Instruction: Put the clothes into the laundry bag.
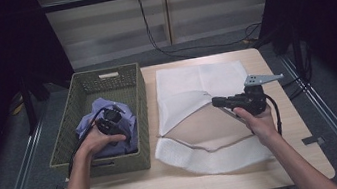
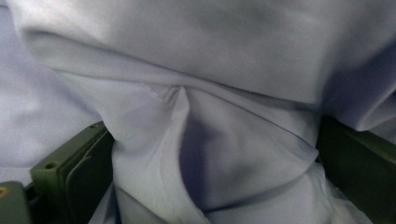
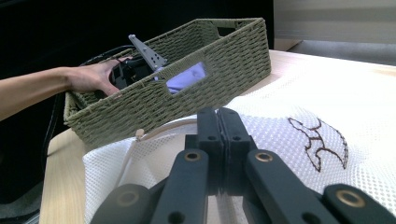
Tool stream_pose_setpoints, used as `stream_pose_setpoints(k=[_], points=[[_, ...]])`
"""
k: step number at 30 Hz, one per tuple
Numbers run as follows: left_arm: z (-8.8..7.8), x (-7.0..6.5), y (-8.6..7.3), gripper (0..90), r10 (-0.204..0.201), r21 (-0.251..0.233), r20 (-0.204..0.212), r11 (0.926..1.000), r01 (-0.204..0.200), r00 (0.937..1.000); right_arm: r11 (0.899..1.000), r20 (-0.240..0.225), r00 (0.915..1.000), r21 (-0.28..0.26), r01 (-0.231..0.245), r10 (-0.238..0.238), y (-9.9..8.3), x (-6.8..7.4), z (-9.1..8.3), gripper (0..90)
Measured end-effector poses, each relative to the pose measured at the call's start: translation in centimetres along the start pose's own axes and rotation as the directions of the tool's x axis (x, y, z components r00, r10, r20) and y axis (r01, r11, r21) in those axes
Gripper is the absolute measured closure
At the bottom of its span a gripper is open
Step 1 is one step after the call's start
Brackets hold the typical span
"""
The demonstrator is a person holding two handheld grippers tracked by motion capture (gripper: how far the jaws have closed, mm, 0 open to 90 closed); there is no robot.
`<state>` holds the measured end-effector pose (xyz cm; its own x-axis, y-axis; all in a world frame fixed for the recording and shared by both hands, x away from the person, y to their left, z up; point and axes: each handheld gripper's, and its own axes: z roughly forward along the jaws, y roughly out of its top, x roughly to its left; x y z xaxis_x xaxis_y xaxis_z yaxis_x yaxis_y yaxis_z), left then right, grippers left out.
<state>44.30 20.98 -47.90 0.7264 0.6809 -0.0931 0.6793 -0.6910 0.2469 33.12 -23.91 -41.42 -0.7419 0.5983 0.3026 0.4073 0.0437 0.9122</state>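
Note:
A lavender cloth (image 1: 129,125) lies bunched in the green woven basket (image 1: 141,98) at the table's left. My left gripper (image 1: 110,121) is down inside the basket on that cloth. In the left gripper view its jaws stand wide apart, and the cloth (image 2: 210,93) is folded up between them. A white mesh bag (image 1: 204,76) is spread beside the basket. My right gripper (image 1: 215,101) is shut on the bag's opening edge and holds that flap up off the table. From the right gripper view I see the closed jaws (image 3: 217,116), the mesh bag (image 3: 299,93) and the basket (image 3: 196,79).
The wooden table (image 1: 292,121) has bare strips along its right and front edges. A brown embroidered mark (image 3: 320,140) sits on the mesh bag. Cables trail across the floor behind the table, and dark curtains stand on both sides.

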Motion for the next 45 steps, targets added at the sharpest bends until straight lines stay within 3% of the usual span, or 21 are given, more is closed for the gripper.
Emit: stream_pose_setpoints(k=[5,8,9,10,13,16,19,21,22,25,28,29,30,33,34,39,40,41,43,44,45], points=[[0.1,-0.2,-0.6,0.0,0.007,-0.044,-0.018,0.9990,-0.008,0.9998,1.000,-0.003,1.0000,0.002,-0.002,0.002,0.0,0.0,0.0,89.2],[0.0,-0.3,0.0,1.6,-0.024,0.006,-0.041,0.9997,0.024,0.9989,1.000,-0.004,1.0000,0.006,-0.004,0.004,0.0,0.0,0.1,89.1],[-0.1,-0.2,0.2,4.0,-0.015,0.029,-0.038,0.9994,0.016,0.9992,1.000,-0.004,1.0000,0.007,-0.001,0.001,0.0,0.1,0.1,89.2],[-0.2,-0.3,0.4,7.4,-0.026,0.033,-0.068,0.9990,0.028,0.9974,1.000,-0.003,1.0000,0.007,-0.002,0.002,-0.1,0.1,0.1,89.2],[-0.5,-0.3,0.4,15.4,-0.034,0.038,-0.059,0.9986,0.037,0.9977,1.000,-0.006,1.0000,0.012,-0.001,0.001,-0.1,0.1,0.1,89.2],[-0.8,-0.4,0.3,21.4,-0.039,0.016,-0.060,0.9991,0.040,0.9974,1.000,-0.006,1.0000,0.009,-0.002,0.002,-0.1,0.1,0.0,89.2],[-1.3,0.0,0.1,42.0,-0.062,-0.016,-0.045,0.9980,0.061,0.9971,1.000,-0.007,1.0000,0.011,0.000,0.000,-0.1,0.1,0.1,89.1],[-1.2,0.1,0.1,42.1,-0.064,-0.016,-0.040,0.9979,0.063,0.9972,1.000,-0.006,1.0000,0.011,-0.002,0.002,-0.1,0.1,0.1,89.2],[-1.3,-0.1,0.3,42.9,-0.055,-0.003,-0.067,0.9985,0.055,0.9962,1.000,-0.004,1.0000,0.008,0.000,0.000,-0.1,0.1,0.1,89.2],[-1.4,-0.2,0.4,48.2,-0.041,-0.003,-0.071,0.9992,0.041,0.9967,1.000,-0.003,1.0000,0.008,0.001,-0.001,-0.1,0.1,0.1,89.2],[-1.2,-0.7,0.3,56.3,-0.053,-0.046,-0.064,0.9977,0.050,0.9965,1.000,-0.003,1.0000,0.008,0.001,-0.001,-0.1,0.1,0.1,89.2],[-1.5,-0.5,0.3,56.3,-0.010,-0.012,-0.066,0.9999,0.009,0.9977,1.000,-0.003,1.0000,0.008,0.001,-0.001,-0.1,0.1,0.1,89.2],[-1.6,-0.5,0.4,59.5,0.004,0.000,-0.065,1.0000,-0.004,0.9979,1.000,-0.003,1.0000,0.008,-0.001,0.001,-0.1,0.0,0.1,89.2],[-1.7,-0.6,0.3,65.1,0.000,-0.027,-0.080,0.9996,-0.002,0.9968,1.000,-0.002,1.0000,0.007,-0.002,0.002,-0.1,0.0,0.0,89.2],[-1.7,-0.5,0.3,66.4,-0.009,-0.030,-0.059,0.9995,0.007,0.9982,1.000,-0.002,1.0000,0.006,-0.001,0.001,0.0,0.0,0.0,89.2],[-2.3,-0.3,0.2,68.7,-0.023,-0.051,-0.071,0.9985,0.020,0.9972,1.000,-0.003,1.0000,0.007,-0.002,0.002,-0.1,0.0,0.0,89.2],[-2.2,-0.4,0.1,68.9,-0.046,-0.074,-0.051,0.9964,0.042,0.9976,1.000,-0.001,1.0000,0.004,-0.002,0.002,-0.1,0.0,0.0,89.2],[-2.6,-0.2,0.1,69.0,-0.021,-0.068,-0.050,0.9975,0.018,0.9985,1.000,-0.002,1.0000,0.003,-0.002,0.002,0.0,0.0,0.0,89.2],[-3.1,-0.2,-0.1,69.0,-0.056,-0.129,-0.027,0.9902,0.052,0.9981,1.000,-0.001,1.0000,0.002,-0.004,0.004,0.0,0.0,-0.1,89.2],[-3.5,0.0,-0.2,69.0,-0.045,-0.122,-0.023,0.9916,0.041,0.9987,1.000,0.002,1.0000,-0.001,-0.005,0.005,0.0,0.0,-0.1,89.2],[-3.6,-0.1,-0.3,69.0,-0.068,-0.152,-0.022,0.9863,0.064,0.9974,1.000,0.000,1.0000,-0.001,-0.004,0.004,0.0,0.0,-0.1,89.2]])
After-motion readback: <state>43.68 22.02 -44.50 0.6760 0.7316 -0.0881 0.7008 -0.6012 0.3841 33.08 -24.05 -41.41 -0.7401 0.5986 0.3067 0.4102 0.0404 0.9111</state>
